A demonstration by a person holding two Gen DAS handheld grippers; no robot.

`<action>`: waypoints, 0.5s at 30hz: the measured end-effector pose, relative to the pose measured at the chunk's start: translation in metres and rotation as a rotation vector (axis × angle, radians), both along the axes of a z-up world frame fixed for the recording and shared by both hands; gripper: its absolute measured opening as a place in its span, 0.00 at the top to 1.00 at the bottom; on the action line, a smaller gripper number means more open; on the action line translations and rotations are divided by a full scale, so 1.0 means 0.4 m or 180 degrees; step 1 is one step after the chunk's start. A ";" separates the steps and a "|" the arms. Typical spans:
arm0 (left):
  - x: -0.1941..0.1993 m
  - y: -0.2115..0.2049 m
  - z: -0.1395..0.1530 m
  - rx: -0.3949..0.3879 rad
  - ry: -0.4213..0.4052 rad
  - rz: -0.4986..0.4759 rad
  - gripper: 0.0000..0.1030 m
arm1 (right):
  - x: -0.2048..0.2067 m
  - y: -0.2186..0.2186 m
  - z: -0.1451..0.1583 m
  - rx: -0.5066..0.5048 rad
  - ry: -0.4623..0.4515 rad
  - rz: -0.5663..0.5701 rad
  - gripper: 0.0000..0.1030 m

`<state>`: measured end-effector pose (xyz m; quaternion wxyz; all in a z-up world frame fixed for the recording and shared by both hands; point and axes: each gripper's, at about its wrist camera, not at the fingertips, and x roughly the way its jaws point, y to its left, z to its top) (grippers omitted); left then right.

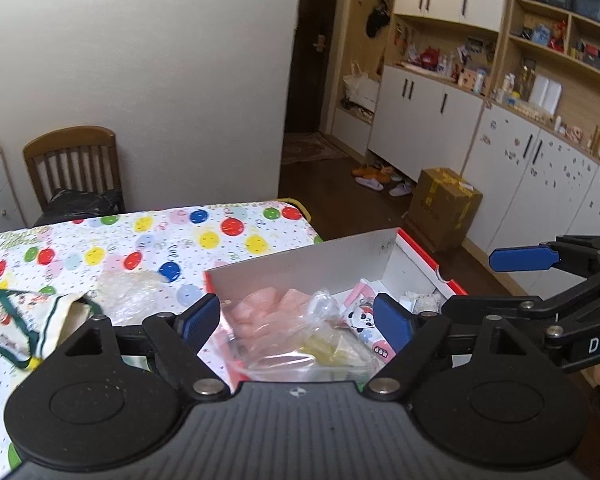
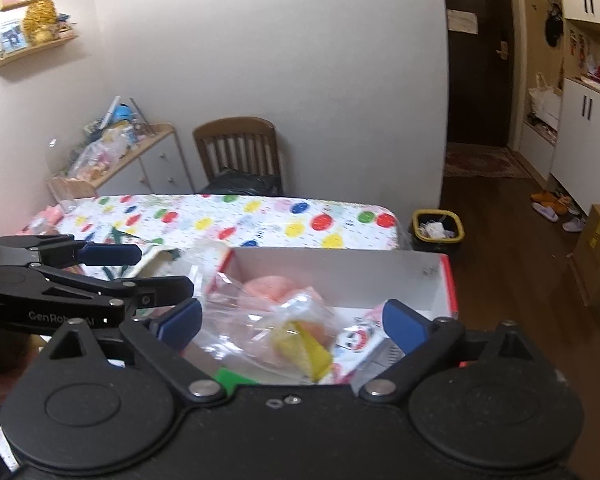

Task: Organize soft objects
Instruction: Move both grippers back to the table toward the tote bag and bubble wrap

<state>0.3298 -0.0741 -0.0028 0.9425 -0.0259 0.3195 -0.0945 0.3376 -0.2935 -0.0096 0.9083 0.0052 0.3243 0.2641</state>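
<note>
A red-and-white cardboard box [image 1: 300, 264] [image 2: 340, 276] stands open at the table's right end. In it lie a clear plastic bag [image 1: 300, 332] [image 2: 260, 320] with pink [image 1: 256, 308] and yellow [image 2: 308, 348] soft pieces, and a panda-printed packet [image 1: 364, 320] [image 2: 358, 338]. My left gripper [image 1: 298, 320] hangs open above the box with nothing pressed between its pads. My right gripper [image 2: 292, 322] is also open over the bag, touching nothing. Each gripper's blue finger [image 1: 524, 258] [image 2: 112, 254] shows at the edge of the other's view. A cloth pouch with green trim [image 1: 28, 320] lies left of the box.
The table wears a balloon-print cloth [image 1: 160, 240] [image 2: 280, 216]. A crumpled clear wrap [image 1: 128, 288] lies beside the pouch. A wooden chair [image 1: 72, 164] [image 2: 236, 148] stands behind the table, a yellow-rimmed bin [image 2: 438, 226] at its end, and a brown carton [image 1: 444, 204] on the floor.
</note>
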 end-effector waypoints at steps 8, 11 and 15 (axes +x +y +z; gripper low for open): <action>-0.066 0.096 0.028 -0.0160 -0.0079 0.0210 0.15 | -0.036 0.080 0.030 0.0102 -0.0059 0.0212 0.01; -0.086 0.139 0.029 -0.0201 -0.0087 0.0288 0.07 | -0.043 0.115 0.032 0.0108 -0.0052 0.0262 0.00; -0.111 0.202 0.024 -0.0310 -0.0079 0.0389 0.01 | -0.057 0.159 0.031 0.0134 -0.0024 0.0337 0.00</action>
